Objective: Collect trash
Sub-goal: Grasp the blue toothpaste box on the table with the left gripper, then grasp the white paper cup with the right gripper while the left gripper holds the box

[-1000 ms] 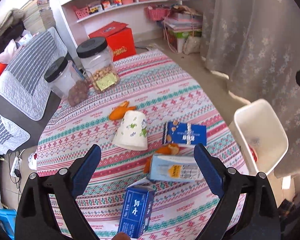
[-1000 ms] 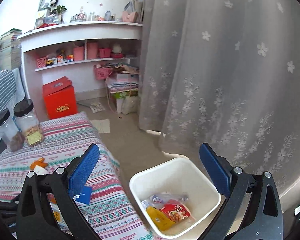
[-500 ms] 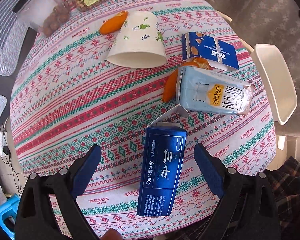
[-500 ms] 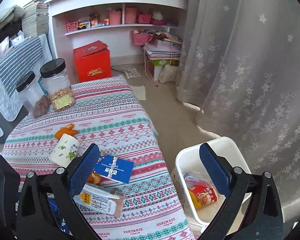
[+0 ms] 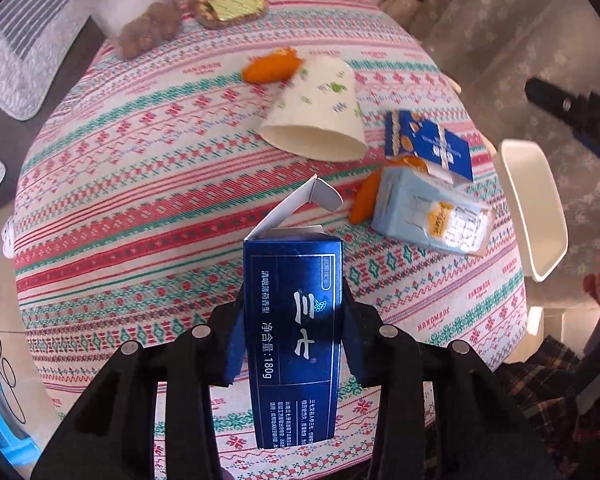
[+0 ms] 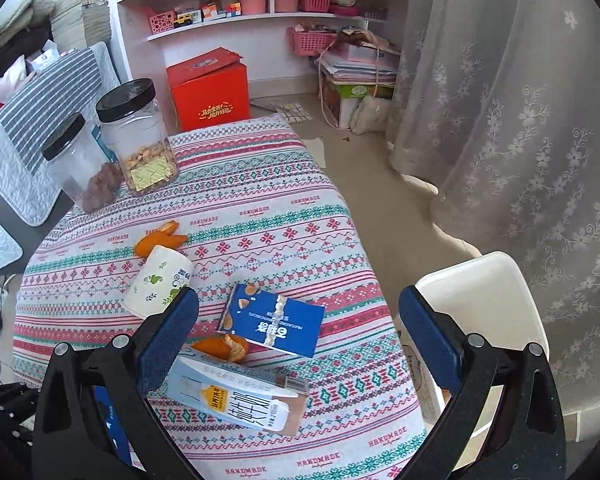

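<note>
So my left gripper (image 5: 294, 344) is closing on the dark blue box (image 5: 294, 320), which sits between the jaws with both pads against its long sides; its long axis runs straight away from me along the fingers, open flap at the far end. It lies at the near edge of the table (image 5: 140, 208), and I judge the grip squares up well since the pads meet the narrow width rather than the length. What the next move turns on is the bin (image 5: 534, 208): from the left wrist view it stands off the table's right side, well apart from the box, so the carry has to cross over the milk carton (image 5: 428, 216) and the flat blue packet (image 5: 428, 144). My right gripper (image 6: 300, 336) stands wide open with nothing in it, hanging above the milk carton (image 6: 240, 396) and just beside the bin (image 6: 488, 300), so it is the nearer hand to both. The paper cup (image 5: 316, 116) and orange peel (image 5: 270, 68) lie farther back.
</note>
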`<state>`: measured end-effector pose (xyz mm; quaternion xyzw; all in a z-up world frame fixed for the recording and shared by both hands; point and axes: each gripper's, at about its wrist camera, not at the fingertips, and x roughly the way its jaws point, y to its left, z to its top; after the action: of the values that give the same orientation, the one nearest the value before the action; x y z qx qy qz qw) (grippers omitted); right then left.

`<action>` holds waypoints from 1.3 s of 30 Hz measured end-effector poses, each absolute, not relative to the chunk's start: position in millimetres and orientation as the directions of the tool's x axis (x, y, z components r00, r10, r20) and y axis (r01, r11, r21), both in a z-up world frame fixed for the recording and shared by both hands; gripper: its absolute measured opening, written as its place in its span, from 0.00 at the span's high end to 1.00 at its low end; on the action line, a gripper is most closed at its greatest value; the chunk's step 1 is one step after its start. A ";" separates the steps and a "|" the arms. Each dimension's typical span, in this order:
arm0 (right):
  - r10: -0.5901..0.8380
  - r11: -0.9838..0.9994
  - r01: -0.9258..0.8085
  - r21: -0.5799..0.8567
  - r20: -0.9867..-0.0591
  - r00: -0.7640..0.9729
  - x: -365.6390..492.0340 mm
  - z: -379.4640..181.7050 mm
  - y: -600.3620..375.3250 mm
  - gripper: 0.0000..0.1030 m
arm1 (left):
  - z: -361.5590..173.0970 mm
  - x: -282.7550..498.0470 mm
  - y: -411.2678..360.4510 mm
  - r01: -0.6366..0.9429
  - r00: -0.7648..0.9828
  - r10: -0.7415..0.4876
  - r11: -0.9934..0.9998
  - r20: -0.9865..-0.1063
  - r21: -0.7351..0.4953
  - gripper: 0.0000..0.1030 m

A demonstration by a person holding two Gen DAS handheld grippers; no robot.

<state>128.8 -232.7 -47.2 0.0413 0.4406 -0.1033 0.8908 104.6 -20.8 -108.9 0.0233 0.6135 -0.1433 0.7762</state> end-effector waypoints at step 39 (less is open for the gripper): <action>0.302 0.917 0.141 0.372 -0.881 0.364 241.7 -151.0 -131.1 0.47 | -24.8 133.3 117.1 -0.154 0.587 -0.071 0.968 -0.807 -0.198 0.61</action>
<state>241.7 -131.1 -151.0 0.1970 0.5619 0.0500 0.8019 133.3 117.1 -24.8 -0.1241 0.4540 0.0233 0.8820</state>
